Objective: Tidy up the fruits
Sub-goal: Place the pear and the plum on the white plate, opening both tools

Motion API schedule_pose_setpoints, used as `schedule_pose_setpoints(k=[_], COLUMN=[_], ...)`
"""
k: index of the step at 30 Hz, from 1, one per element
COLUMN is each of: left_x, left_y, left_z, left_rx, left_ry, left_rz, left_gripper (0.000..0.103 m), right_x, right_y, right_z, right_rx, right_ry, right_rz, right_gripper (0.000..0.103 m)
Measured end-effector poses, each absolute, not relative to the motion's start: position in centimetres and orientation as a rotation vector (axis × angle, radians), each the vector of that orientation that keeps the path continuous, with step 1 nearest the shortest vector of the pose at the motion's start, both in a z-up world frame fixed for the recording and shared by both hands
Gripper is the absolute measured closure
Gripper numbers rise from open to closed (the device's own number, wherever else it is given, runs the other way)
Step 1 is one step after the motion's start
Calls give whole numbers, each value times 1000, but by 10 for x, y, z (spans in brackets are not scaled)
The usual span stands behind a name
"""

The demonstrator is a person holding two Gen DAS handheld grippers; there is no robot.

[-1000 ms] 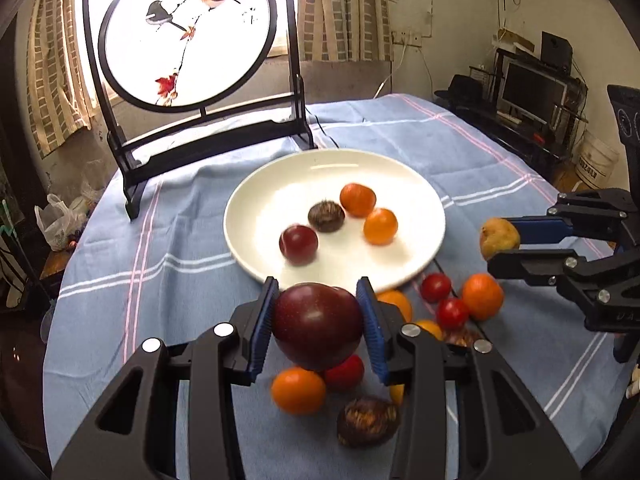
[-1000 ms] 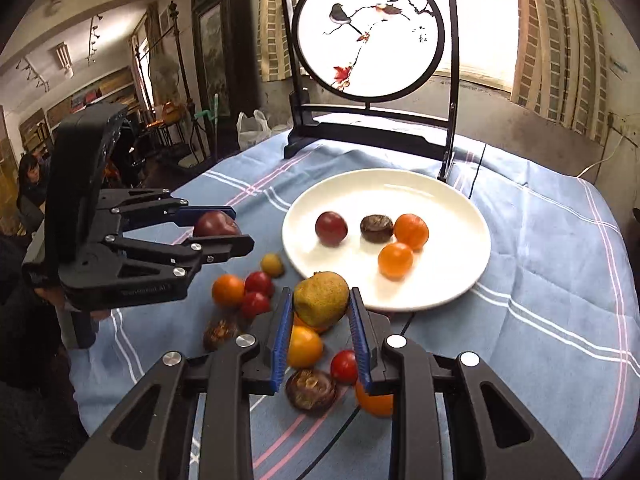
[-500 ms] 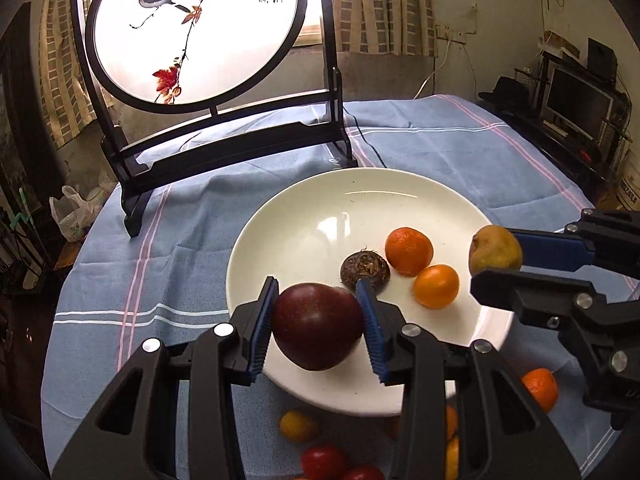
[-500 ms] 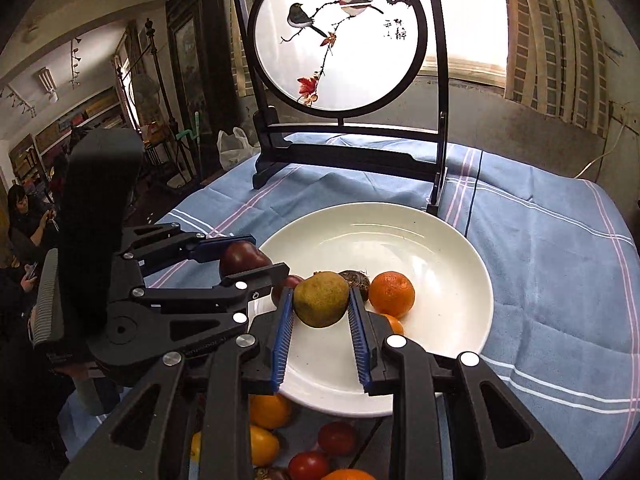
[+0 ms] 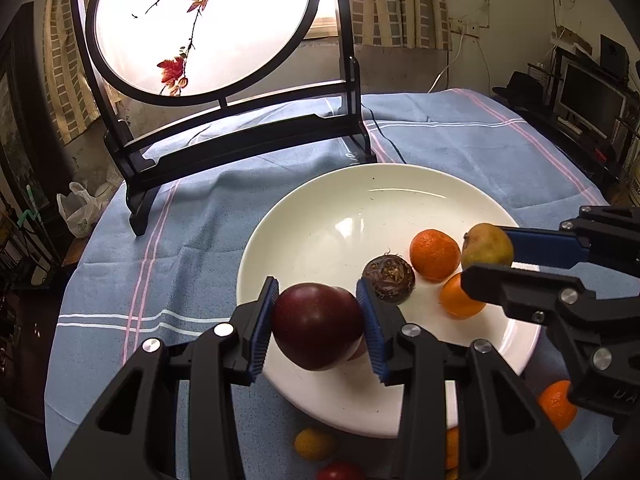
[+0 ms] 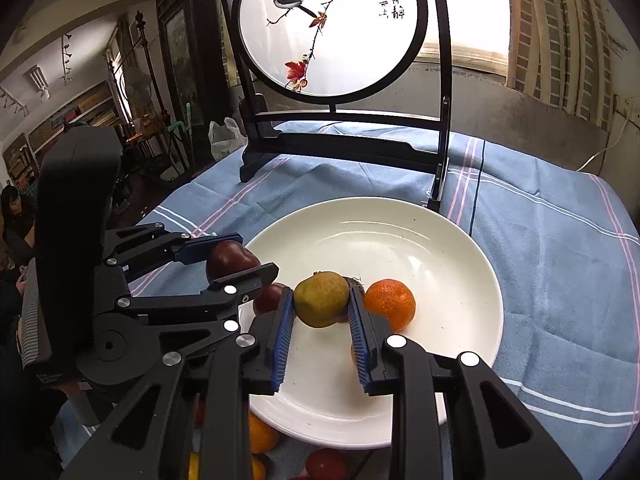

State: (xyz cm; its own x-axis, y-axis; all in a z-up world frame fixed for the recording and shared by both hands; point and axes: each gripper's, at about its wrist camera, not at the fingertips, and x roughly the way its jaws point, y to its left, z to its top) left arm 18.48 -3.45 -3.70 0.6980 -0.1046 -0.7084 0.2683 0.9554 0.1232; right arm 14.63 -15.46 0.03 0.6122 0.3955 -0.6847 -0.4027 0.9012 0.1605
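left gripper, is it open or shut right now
Shut on the dark red plum: the left gripper has both blue pads pressed against its sides, holding it over the white plate.

Both grippers moved from over the loose fruit onto the white plate (image 5: 320, 216) — the left gripper (image 5: 318, 322) carrying its dark plum (image 5: 316, 326), the right gripper (image 6: 322, 312) its yellow pear (image 6: 320, 298).

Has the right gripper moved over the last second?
Yes. The right gripper, shut on the pear, went from above the loose fruit on the cloth forward to over the white plate, toward the round screen.
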Motion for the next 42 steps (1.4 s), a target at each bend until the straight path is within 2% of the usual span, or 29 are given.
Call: schedule_pose_setpoints(k=[39,41,42], left_x=[212,212,210], left_y=[-33,-34,-34], left_z=[-49,-48,-46], left_rx=[192,200,199], left_ry=[830,816,801], left_rz=[-156,-147,-142], left_gripper=[63,55,45], right_x=[156,158,157], right_y=[-151,-153,-155], right_z=[-10,-11,-9], right_rx=[-24,-13,-7], right_ry=[826,831,819], right_rz=[439,433,422], right_gripper=[75,61,61])
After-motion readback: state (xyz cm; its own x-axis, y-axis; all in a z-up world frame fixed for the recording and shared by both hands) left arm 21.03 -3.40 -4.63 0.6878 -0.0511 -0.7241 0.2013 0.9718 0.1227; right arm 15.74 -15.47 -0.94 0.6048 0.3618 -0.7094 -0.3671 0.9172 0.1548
